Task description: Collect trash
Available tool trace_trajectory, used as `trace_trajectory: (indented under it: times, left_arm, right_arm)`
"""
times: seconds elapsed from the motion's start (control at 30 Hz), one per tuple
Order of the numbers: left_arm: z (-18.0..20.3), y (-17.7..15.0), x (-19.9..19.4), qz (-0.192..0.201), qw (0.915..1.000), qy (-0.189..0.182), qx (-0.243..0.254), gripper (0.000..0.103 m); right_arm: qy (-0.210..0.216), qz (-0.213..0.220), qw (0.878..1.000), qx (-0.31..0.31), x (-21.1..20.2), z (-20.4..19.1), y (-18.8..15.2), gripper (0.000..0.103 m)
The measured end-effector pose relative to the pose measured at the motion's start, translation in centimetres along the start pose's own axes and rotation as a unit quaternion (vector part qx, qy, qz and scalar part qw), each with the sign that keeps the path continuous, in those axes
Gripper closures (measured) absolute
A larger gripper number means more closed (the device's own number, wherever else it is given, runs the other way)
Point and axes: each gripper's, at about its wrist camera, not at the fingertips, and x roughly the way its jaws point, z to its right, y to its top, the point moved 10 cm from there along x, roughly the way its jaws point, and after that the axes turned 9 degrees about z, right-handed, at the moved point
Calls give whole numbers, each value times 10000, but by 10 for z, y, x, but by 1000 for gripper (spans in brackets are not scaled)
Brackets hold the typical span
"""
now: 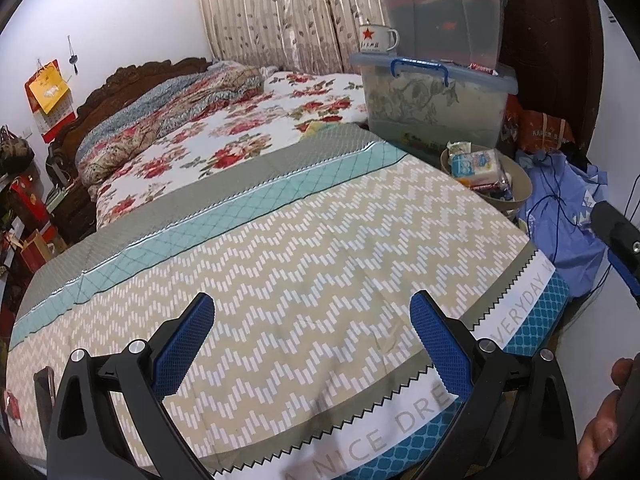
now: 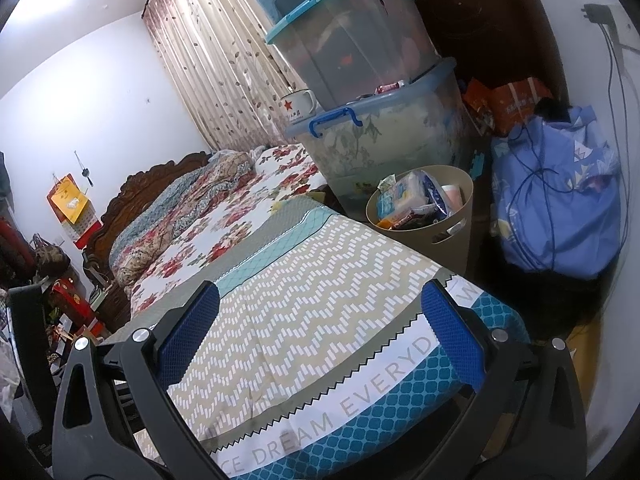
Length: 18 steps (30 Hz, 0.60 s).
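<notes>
A beige waste bin [image 2: 460, 220] stands on the floor beside the bed's far right edge, filled with wrappers and packets [image 2: 412, 200]. It also shows in the left wrist view [image 1: 518, 188] with the same trash [image 1: 476, 164]. My left gripper [image 1: 312, 340] is open and empty over the zigzag-patterned quilt [image 1: 300, 240]. My right gripper [image 2: 320, 324] is open and empty over the same quilt [image 2: 300, 320], near its front right corner. The bin lies ahead and to the right of both grippers.
Stacked plastic storage boxes [image 2: 380, 112] with an enamel mug [image 2: 298, 106] stand behind the bin. A blue bundle with cables [image 2: 560, 200] sits to the right. Folded floral bedding [image 1: 180, 112] lies at the headboard. A dark phone-like object [image 1: 44, 386] lies at the quilt's left edge.
</notes>
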Motion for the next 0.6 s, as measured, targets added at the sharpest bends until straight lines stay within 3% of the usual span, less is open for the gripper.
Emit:
trace_trajectory:
  times: [0.6]
  left_arm:
    - [-5,1,-4,53,9998,-80,-146,9]
  right_arm:
    - [71,-44,9999,72,2,-2,-1,3]
